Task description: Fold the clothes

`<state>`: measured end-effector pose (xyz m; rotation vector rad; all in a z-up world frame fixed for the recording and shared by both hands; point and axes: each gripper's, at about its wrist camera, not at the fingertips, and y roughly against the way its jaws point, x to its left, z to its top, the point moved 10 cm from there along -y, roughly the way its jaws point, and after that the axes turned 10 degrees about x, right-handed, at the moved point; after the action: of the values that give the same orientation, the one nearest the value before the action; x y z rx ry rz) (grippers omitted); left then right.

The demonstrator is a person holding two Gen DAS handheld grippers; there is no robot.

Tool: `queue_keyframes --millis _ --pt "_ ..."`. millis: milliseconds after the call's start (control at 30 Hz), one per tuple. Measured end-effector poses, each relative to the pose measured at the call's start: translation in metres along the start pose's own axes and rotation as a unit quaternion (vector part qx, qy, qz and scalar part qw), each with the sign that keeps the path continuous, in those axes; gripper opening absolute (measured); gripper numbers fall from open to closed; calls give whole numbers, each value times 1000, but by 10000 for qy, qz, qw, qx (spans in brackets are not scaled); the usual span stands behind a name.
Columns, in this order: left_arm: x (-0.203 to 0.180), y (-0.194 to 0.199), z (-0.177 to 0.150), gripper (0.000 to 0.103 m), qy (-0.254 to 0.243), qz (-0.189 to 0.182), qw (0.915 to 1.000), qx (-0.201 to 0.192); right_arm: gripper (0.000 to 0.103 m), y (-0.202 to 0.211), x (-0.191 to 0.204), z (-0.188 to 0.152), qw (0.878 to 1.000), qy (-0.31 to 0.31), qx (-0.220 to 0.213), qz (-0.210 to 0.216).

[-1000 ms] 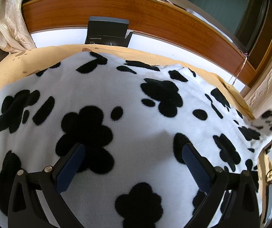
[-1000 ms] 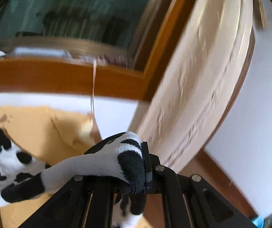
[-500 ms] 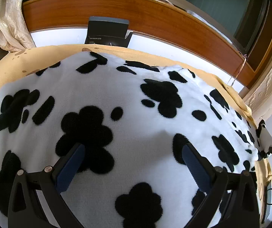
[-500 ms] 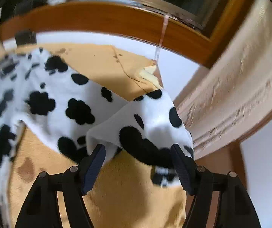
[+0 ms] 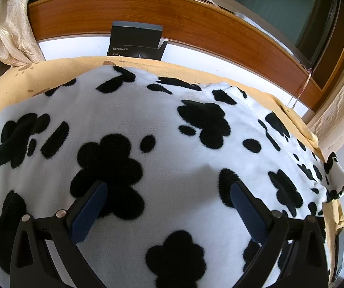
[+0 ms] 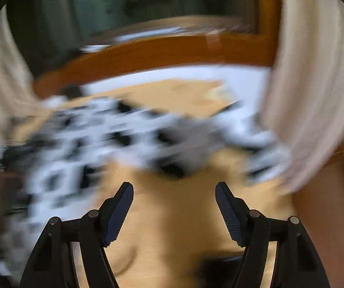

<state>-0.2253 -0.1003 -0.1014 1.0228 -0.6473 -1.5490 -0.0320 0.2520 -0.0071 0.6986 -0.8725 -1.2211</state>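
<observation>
A surface covered with a mustard-yellow sheet (image 5: 18, 88) carries everything; whether it is a bed or a desk cannot be told. The sheet bears a few small brown marks near its far left part. Directly on it lies a white fleece garment with black blotches (image 5: 172, 168), spread flat over most of the sheet, leaving a yellow border along the far edge and right side. One spotted end (image 5: 337, 175) hangs over the right edge. In the blurred right wrist view the same garment (image 6: 100, 139) lies across the far part of the yellow sheet (image 6: 184, 216), whose near part is bare.
</observation>
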Motion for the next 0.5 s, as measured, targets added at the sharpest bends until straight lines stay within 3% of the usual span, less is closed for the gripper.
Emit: queue_keyframes --millis 67,100,333,400,467,500 --pt "0 0 0 102 -8 7 10000 -2 72 -18 31 -20 9976 61 230 654" --pt "0 0 0 102 -12 10 10000 -4 72 -27 46 -32 9962 163 342 783" --pt "1 0 0 102 -7 -26 10000 -24 71 -55 130 -85 9861 1298 732 740" --pt "1 1 0 102 7 -73 10000 -36 47 -61 143 -99 9816 1611 863 547" --pt "2 2 0 102 23 -123 9999 -49 30 -59 142 -106 9809 1739 826 292" --pt "3 2 0 102 37 -161 9998 -61 27 -55 139 -107 9820 1684 812 282"
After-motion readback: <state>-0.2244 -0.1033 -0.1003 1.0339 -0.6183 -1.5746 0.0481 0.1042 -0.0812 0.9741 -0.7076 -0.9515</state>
